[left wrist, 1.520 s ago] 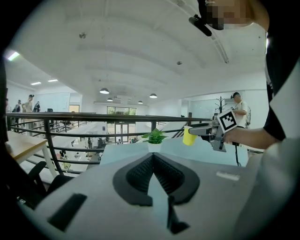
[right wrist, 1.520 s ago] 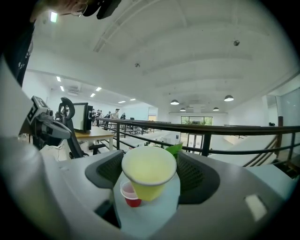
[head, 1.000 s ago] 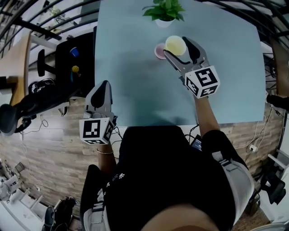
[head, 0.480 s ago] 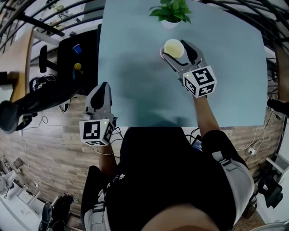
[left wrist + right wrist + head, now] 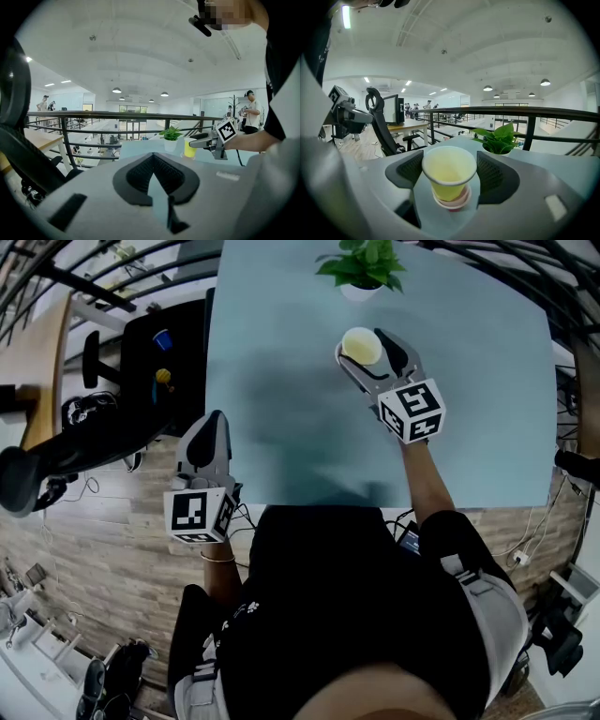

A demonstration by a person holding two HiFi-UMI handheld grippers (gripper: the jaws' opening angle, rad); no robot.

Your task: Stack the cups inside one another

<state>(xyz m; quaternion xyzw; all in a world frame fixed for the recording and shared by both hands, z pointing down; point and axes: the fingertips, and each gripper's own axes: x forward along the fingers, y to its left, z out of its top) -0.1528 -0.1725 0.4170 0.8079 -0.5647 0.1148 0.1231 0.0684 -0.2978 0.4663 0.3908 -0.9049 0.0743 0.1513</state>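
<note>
Two cups sat nested near the tabletop's [image 5: 281, 381] far edge, the right gripper [image 5: 450, 176] clamping the yellow cup [image 5: 448, 164] inside the pink cup [image 5: 458, 201], release seemingly next; the left gripper [image 5: 153, 177] hung closed and empty.

The left claw [image 5: 217, 416] and right claw [image 5: 365, 341] were grey with black ribbed pads [image 5: 494, 176]; each carried a white cube [image 5: 198, 513] bearing black square markers. The person wore a black short-sleeved top [image 5: 347, 587].
</note>
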